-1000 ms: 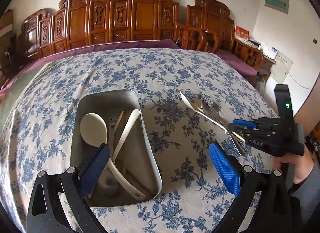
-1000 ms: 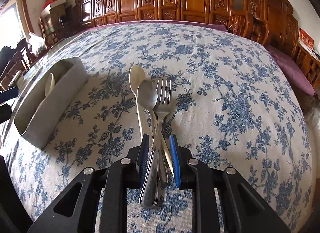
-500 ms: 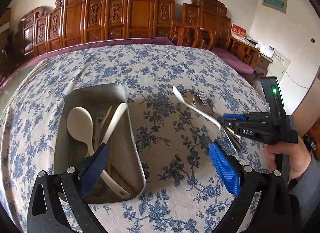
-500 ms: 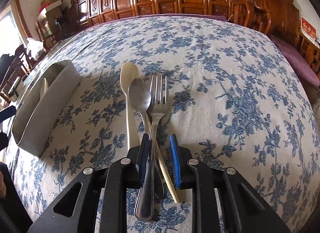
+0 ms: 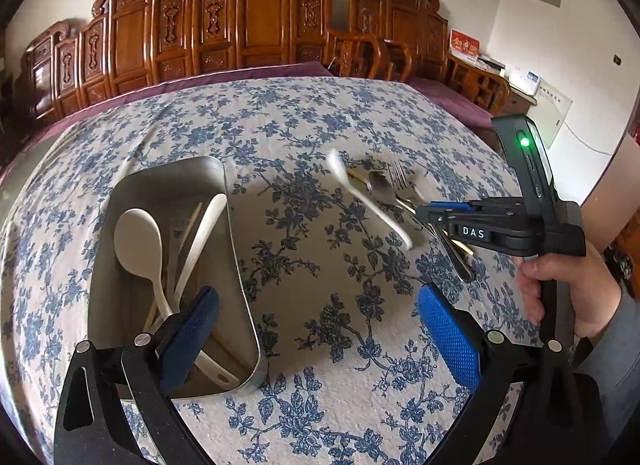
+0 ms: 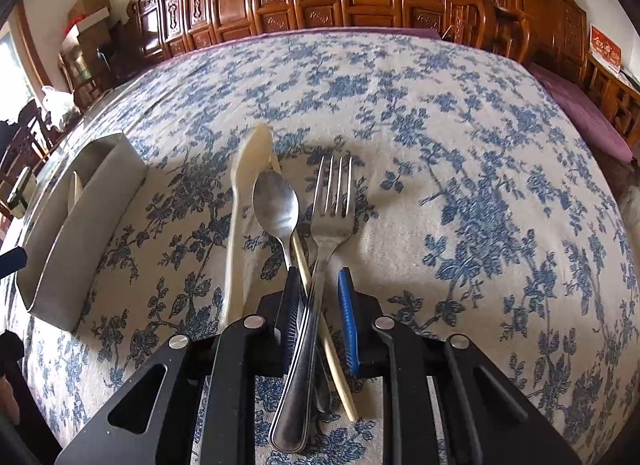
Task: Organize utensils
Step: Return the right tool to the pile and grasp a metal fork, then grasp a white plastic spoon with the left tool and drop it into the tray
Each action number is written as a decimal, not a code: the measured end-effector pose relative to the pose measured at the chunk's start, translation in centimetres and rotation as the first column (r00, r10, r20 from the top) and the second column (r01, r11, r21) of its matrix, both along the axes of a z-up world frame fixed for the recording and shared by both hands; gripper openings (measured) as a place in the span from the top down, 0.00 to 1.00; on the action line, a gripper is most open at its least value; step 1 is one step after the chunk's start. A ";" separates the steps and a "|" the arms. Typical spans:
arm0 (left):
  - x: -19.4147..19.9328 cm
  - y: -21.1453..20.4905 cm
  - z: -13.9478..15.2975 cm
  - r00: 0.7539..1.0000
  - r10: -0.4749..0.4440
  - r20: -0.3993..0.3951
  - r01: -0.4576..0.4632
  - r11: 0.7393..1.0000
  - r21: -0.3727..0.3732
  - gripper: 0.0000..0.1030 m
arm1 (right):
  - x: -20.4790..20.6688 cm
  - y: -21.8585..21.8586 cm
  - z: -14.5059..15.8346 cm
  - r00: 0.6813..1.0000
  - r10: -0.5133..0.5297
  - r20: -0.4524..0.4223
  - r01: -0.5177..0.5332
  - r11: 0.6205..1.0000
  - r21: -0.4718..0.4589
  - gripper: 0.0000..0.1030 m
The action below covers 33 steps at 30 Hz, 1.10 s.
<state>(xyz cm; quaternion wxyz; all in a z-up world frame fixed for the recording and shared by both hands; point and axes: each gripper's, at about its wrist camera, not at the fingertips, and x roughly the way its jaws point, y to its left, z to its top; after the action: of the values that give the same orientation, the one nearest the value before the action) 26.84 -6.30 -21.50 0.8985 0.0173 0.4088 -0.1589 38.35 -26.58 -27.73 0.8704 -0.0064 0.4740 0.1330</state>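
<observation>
Leftmost, the metal bin (image 5: pixel 236 265) already holds a white ladle (image 5: pixel 140 249) and other pale utensils, and the left gripper (image 5: pixel 316 329) hangs over its near rim with jaws wide apart, holding nothing. Further right, the cream spoon (image 6: pixel 240 221) looks loose and blurred, seemingly outside the pinch, so it could fall onto the tablecloth (image 6: pixel 460 145) short of the bin, while the right gripper (image 6: pixel 318 321), jaws nearly closed, clamps the steel spoon (image 6: pixel 276 205), fork (image 6: pixel 332 209) and a chopstick (image 6: pixel 320 317), a bundle that may slide
</observation>
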 end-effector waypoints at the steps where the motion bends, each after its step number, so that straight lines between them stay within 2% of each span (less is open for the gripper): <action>1: 0.0 -0.1 -0.1 1.000 -0.002 -0.001 0.002 1.000 0.003 0.07 | 0.0 0.0 0.0 1.000 0.000 0.000 0.000 1.000 -0.006 0.80; 2: 0.0 -0.2 -0.1 1.000 -0.003 -0.003 0.003 1.000 0.008 0.07 | 0.0 0.0 0.0 1.000 0.000 -0.002 0.000 1.000 -0.006 0.81; 3: 0.0 -0.3 -0.1 1.000 -0.004 -0.003 0.004 1.000 0.012 0.07 | 0.0 -0.1 0.0 1.000 -0.004 -0.003 0.004 1.000 -0.005 0.90; 6: 0.1 -0.5 0.0 1.000 0.002 -0.007 -0.002 0.999 0.032 0.07 | -0.1 -0.7 0.2 1.000 -0.012 -0.008 0.012 1.000 0.017 0.92; 14: 1.4 -2.4 -0.2 0.999 -0.001 -0.039 0.003 0.998 0.055 0.07 | -1.1 -2.9 2.3 0.998 -0.035 0.052 0.031 0.996 0.081 0.92; 21: 4.4 -5.4 -1.3 0.998 -0.007 -0.070 0.010 0.999 0.044 0.08 | -1.7 -4.8 2.7 0.996 -0.059 0.072 0.053 0.996 0.076 0.92; 26: 7.4 -7.0 -2.7 0.994 0.006 -0.105 0.000 0.998 0.062 0.22 | -1.7 -5.6 2.9 0.995 -0.069 0.074 0.061 0.993 0.103 0.92; 30: 9.3 -7.7 -4.2 0.990 0.026 -0.136 -0.015 0.997 0.081 0.29 | -1.6 -5.7 3.1 0.995 -0.062 0.075 0.052 0.991 0.127 0.92; 33: 10.4 -8.5 -5.4 0.984 0.024 -0.178 -0.010 0.997 0.077 0.42 | -1.7 -5.7 3.2 0.995 -0.059 0.075 0.049 0.990 0.134 0.92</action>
<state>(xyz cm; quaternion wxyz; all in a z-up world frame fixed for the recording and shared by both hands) 37.26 -14.83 -26.90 0.8582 0.0334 0.4938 -0.1365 36.69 -32.25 -24.50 0.8903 0.0590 0.4294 0.1400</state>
